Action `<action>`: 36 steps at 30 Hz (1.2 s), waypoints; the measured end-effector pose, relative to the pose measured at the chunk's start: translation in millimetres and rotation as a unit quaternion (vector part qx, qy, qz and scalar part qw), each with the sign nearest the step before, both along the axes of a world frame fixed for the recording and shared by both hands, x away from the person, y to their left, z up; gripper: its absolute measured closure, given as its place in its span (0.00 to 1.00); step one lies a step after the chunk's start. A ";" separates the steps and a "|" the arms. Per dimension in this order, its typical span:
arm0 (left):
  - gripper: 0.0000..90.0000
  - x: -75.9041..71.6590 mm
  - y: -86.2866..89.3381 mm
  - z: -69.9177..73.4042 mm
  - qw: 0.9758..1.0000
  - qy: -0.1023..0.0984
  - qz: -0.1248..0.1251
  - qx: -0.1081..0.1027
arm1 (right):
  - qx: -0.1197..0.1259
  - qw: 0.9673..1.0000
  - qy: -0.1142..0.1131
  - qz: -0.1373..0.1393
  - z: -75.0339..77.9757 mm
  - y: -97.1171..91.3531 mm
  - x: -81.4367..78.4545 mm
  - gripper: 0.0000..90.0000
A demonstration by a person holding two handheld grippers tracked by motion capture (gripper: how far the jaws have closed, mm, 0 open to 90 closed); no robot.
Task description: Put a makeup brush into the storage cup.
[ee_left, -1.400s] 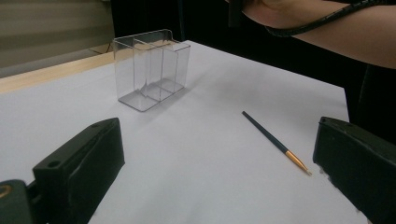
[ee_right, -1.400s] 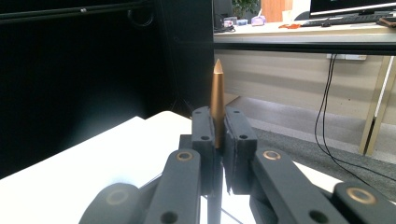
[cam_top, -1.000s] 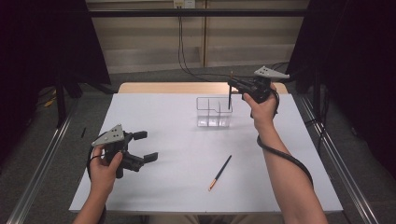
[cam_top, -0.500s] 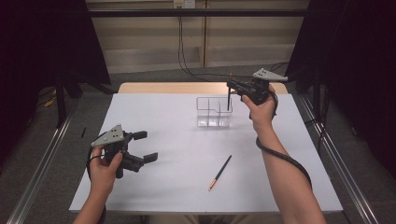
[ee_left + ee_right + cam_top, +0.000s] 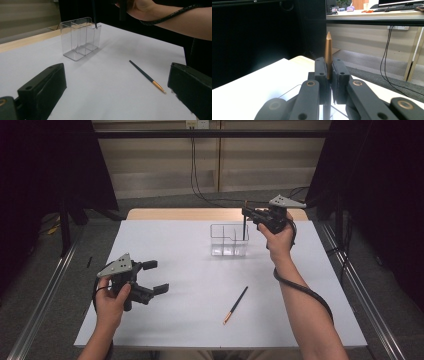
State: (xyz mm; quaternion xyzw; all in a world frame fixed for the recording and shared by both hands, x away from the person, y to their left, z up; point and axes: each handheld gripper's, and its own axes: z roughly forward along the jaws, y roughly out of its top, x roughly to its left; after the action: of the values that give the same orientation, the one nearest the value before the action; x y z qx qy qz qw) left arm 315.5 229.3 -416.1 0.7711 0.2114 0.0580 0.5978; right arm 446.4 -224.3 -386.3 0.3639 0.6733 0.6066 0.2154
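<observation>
- The right gripper [image 5: 248,213] has its jaws clamped on a pen [image 5: 244,226], held upright above the clear holder [image 5: 229,240] at the far side of the bench [image 5: 190,270].
- The pen's long axis is vertical: its copper tip [image 5: 328,47] points up between the jaws, and its dark lower end [image 5: 94,15] dips to the holder's right compartment.
- A second pen [image 5: 235,304] lies flat on the bench, well apart from the holder, copper end toward the person.
- The left gripper [image 5: 152,277] hovers with jaws wide, holding nothing.
</observation>
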 end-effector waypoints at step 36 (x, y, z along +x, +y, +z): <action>0.02 -0.2 0.9 1.2 1.000 -0.003 0.005 0.004 | 0.001 1.000 0.008 0.005 -11.0 -2.8 -5.7 0.93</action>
State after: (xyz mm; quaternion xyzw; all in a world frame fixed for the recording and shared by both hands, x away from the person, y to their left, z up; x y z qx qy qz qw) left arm 315.3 230.2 -414.9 0.7722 0.2131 0.0639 0.5952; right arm 440.7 -227.1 -397.3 0.3659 0.6759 0.6054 0.2069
